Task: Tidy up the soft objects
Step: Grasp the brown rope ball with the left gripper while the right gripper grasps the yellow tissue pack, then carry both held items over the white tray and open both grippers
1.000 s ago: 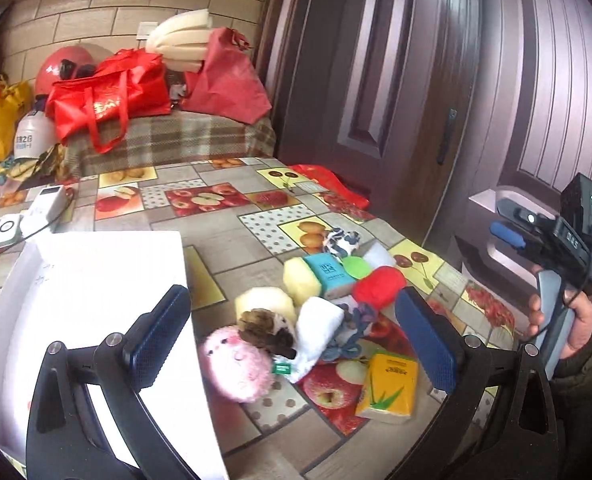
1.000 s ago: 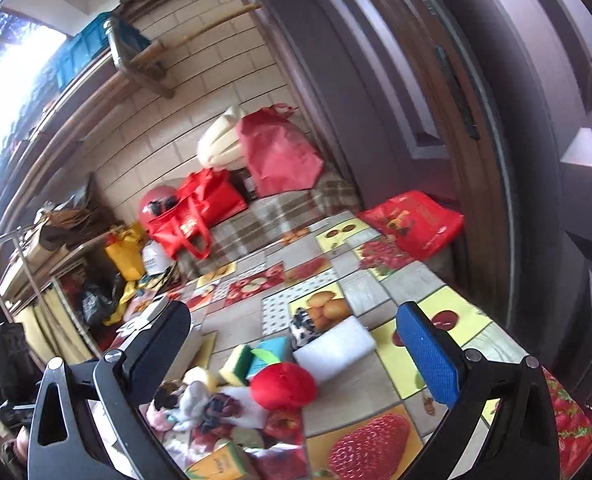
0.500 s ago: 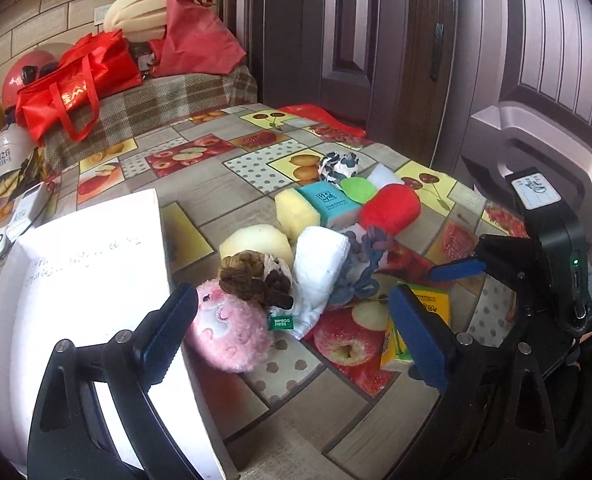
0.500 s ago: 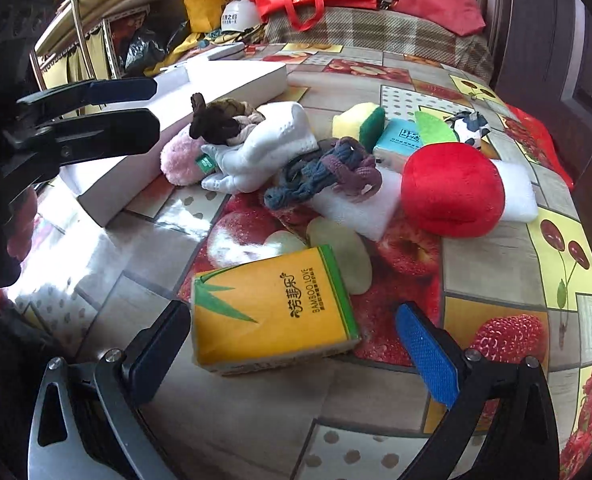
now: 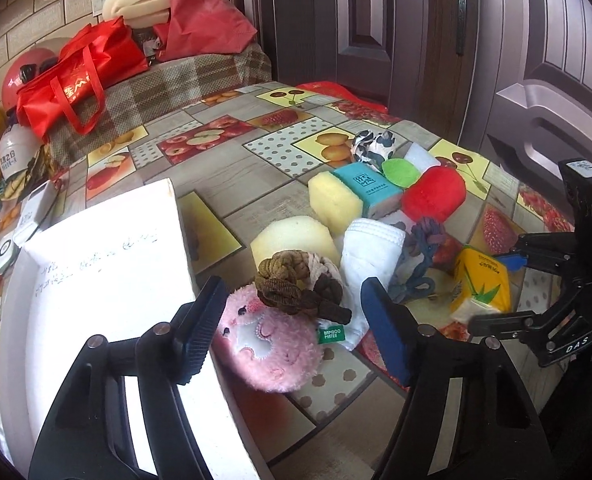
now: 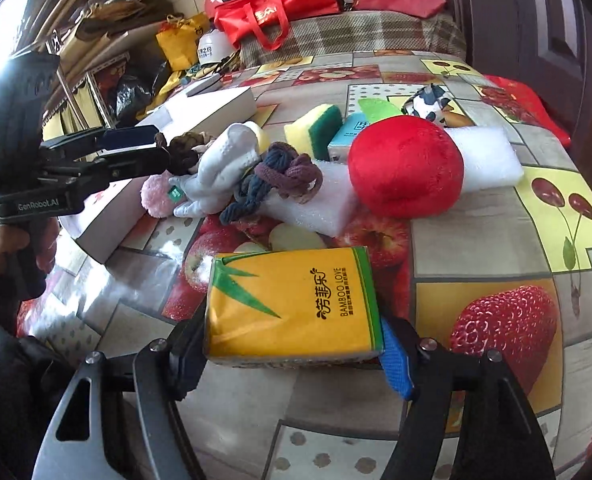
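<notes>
Both grippers closing: left gripper (image 5: 292, 330) straddles the pink plush ball (image 5: 270, 346) beside the white box (image 5: 108, 280); right gripper (image 6: 292, 354) brackets the yellow tissue pack (image 6: 292, 304) on the counter (image 6: 495, 220). Squeeze centred, gently, lift straight. One red plush ball (image 6: 405, 166), two rope knots, two foam slabs.

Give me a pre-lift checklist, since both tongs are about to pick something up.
1. Yellow tissue pack sits between the right tongs, which are closing: ok.
2. Pads squarely pressing the pack: cannot tell.
3. Pink plush toy sits between the left tongs, also closing: ok.
4. Plush free to lift alone: not ok, the brown knotted rope lies on it.
5. White box close beside the plush: ok.
</notes>
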Available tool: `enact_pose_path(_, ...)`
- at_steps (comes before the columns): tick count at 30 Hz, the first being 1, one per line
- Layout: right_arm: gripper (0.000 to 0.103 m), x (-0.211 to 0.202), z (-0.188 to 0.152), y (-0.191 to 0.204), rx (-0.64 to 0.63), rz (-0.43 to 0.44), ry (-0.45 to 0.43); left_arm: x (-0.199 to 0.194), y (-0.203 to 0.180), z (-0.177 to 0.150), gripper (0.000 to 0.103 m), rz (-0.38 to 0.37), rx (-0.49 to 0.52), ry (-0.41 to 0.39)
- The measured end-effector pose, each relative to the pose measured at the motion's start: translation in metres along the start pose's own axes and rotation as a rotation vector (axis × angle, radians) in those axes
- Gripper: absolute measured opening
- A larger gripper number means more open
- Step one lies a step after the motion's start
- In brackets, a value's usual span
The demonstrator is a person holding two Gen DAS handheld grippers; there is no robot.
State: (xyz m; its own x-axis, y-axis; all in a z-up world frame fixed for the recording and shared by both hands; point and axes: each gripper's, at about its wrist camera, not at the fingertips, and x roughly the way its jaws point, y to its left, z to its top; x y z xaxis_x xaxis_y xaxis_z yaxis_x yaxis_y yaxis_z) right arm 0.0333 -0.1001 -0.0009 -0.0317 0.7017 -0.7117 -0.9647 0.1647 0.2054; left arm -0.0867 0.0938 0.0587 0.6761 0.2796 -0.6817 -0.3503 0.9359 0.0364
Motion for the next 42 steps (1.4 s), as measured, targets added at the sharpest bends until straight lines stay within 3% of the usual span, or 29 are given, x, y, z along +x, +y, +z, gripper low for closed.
enact_pose_path(6,0.073,0.003,0.002,0.005,-0.012,-0.009,-0.002,0.029,-0.002,0.009,0.070,0.043,0.004,0.077)
enact_pose_path(9,0.073,0.005,0.004,0.004,-0.001,0.003,-0.005,0.038,-0.005,0.007,0.044,0.045,0.011,0.113)
enact_pose_path(10,0.073,0.005,0.004,0.003,0.001,0.005,-0.006,0.038,-0.007,0.007,0.039,0.071,0.027,0.117)
enact_pose_path(13,0.072,0.005,0.005,0.003,0.006,0.009,-0.012,0.030,-0.009,0.002,0.032,0.074,0.031,0.078)
enact_pose_path(16,0.072,-0.001,0.006,0.000,0.028,0.012,-0.046,0.008,-0.004,-0.001,0.032,0.064,-0.021,0.002)
enact_pose_path(20,0.072,-0.032,0.013,0.005,0.033,0.026,-0.173,-0.034,0.008,-0.004,0.032,0.073,-0.113,-0.131)
enact_pose_path(24,0.072,-0.074,0.028,0.019,-0.012,-0.023,-0.351,-0.076,0.017,-0.002,0.032,0.123,-0.167,-0.246)
enact_pose_path(34,0.072,-0.175,0.091,0.037,0.008,-0.129,-0.780,-0.178,0.044,0.001,0.032,0.266,-0.248,-0.456)
enact_pose_path(39,0.073,-0.238,0.131,0.039,0.051,-0.074,-0.953,-0.260,0.063,0.023,0.032,0.354,-0.238,-0.618)
enact_pose_path(42,0.073,-0.254,0.142,0.048,0.045,-0.060,-1.006,-0.296,0.072,0.028,0.033,0.384,-0.255,-0.689)
